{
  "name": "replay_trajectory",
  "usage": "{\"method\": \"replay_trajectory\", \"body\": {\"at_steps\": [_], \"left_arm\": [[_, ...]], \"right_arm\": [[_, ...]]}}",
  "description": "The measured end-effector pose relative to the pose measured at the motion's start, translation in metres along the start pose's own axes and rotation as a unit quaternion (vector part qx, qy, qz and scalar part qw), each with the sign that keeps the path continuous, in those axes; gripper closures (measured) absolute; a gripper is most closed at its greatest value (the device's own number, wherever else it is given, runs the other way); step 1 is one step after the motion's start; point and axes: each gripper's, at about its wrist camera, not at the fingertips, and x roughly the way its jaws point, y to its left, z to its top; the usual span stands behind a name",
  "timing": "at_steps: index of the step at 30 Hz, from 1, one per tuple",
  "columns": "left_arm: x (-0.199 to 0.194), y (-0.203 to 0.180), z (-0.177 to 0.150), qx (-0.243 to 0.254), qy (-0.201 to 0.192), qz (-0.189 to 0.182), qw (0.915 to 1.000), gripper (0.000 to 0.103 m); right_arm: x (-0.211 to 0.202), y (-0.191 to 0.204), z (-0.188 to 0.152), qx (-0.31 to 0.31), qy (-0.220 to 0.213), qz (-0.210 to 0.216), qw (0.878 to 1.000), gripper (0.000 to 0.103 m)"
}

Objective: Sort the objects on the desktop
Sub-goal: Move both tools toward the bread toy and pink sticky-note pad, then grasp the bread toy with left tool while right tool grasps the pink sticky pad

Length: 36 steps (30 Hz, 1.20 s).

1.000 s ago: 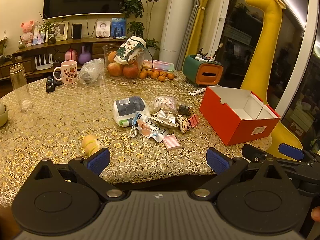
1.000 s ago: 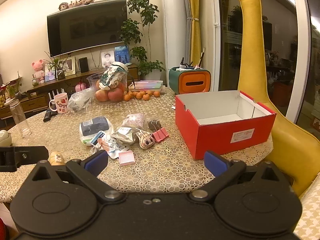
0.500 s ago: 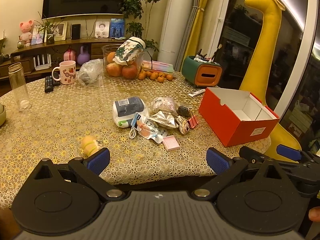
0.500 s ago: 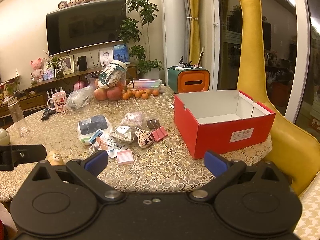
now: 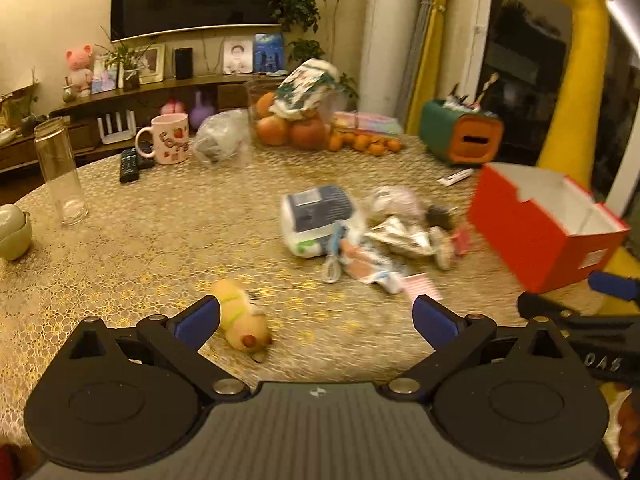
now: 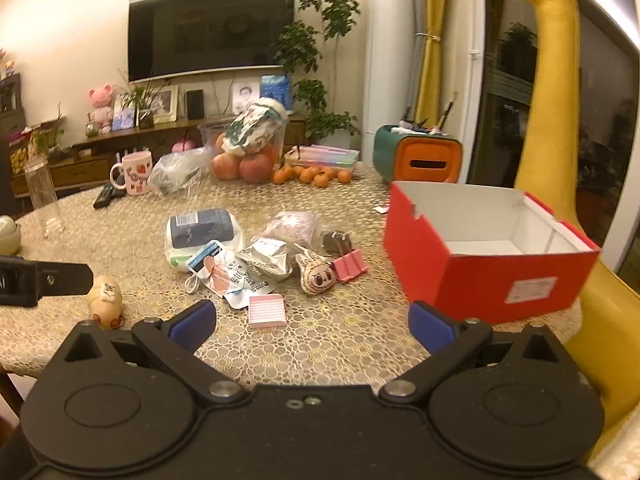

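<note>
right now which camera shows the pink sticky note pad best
The right wrist view: the pink sticky note pad lies sharp and whole on the tablecloth, stripes visible. In the left wrist view it is motion-blurred, just beyond the left gripper's right-side fingertip.

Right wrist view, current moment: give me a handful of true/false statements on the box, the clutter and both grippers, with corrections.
1. The red box is open and holds nothing visible. True.
2. The pink sticky-note pad lies inside the box. False: it lies on the tablecloth, near the right gripper.
3. The right gripper is shut on the pink binder clip. False: its jaws are open and empty; the clip lies beside the doll-face charm.
4. The left gripper is open, with the small yellow toy by its left finger. True.
5. The pink mug lies tipped over. False: it stands upright.
</note>
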Motion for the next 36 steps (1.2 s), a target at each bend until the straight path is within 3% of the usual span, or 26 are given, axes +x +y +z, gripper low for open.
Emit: {"method": "replay_trajectory", "body": {"at_steps": [11, 20, 26, 31, 36], "left_arm": [[0.082, 0.037, -0.009, -0.033, 0.033, 0.029, 0.9985, 0.000], [0.103, 0.045, -0.018, -0.041, 0.037, 0.042, 0.9976, 0.001], [0.110, 0.043, -0.019, -0.032, 0.037, 0.043, 0.9979, 0.005], [0.115, 0.043, -0.022, -0.031, 0.044, 0.044, 0.9976, 0.013], [0.120, 0.045, -0.023, -0.034, 0.053, 0.037, 0.9973, 0.034]], "right_arm": [[0.095, 0.014, -0.006, -0.023, 0.051, 0.028, 0.998, 0.003], [0.139, 0.025, -0.016, -0.024, 0.092, 0.044, 0.994, 0.009], [0.150, 0.030, -0.019, -0.026, 0.101, 0.054, 0.993, 0.018], [0.154, 0.031, -0.020, -0.027, 0.099, 0.054, 0.993, 0.019], [0.155, 0.033, -0.018, -0.027, 0.095, 0.056, 0.994, 0.025]]}}
